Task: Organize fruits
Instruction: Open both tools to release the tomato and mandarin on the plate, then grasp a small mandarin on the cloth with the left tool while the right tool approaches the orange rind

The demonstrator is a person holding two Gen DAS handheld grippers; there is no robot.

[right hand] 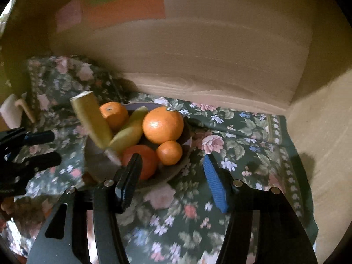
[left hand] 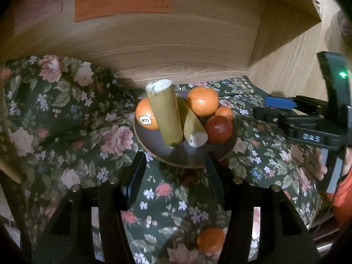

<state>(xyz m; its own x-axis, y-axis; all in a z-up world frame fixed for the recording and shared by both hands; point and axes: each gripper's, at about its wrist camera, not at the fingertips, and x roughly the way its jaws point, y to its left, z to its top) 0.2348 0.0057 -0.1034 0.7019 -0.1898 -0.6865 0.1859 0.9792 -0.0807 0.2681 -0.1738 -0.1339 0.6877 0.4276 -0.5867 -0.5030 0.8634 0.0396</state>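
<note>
Orange fruit (left hand: 210, 240) lies loose near the desk's front edge; bowl (left hand: 154, 142) is heaped; left claw (left hand: 175, 171) and right claw (right hand: 173, 171) gape wide, empty.

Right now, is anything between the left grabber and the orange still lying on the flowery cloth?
Nothing visible. The small loose orange lies on the floral cloth close under the open left gripper, apart from the dark plate.

Looks like a home, likely a living or dining corner: floral tablecloth (left hand: 72, 118) draped over a table, wood-grain panel (left hand: 176, 50) behind with coloured paper notes (left hand: 123, 2) stuck on, plus a bowl (left hand: 189, 154) of fruit.
</note>
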